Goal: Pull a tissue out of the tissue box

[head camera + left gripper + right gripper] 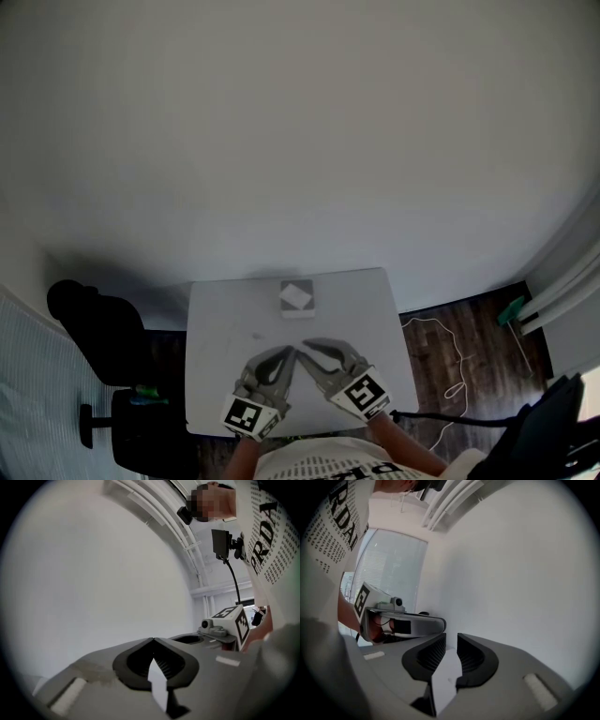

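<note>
The tissue box (297, 298), small and pale with a white tissue on top, stands near the far edge of the white table (216, 319). Both grippers hover over the table's near half, short of the box. My left gripper (289, 352) is shut, its tips (152, 639) meeting with nothing between them. My right gripper (309, 345) is open by a narrow gap (451, 641) and holds nothing. The two point towards each other, tips nearly side by side. Neither gripper view shows the box; both look at the bare white wall.
A black office chair (94, 328) stands left of the table. Right of it, a white cord (450, 366) lies on the dark wood floor, with a green item (511, 309) and black equipment (553, 431) beyond. The white wall rises behind the table.
</note>
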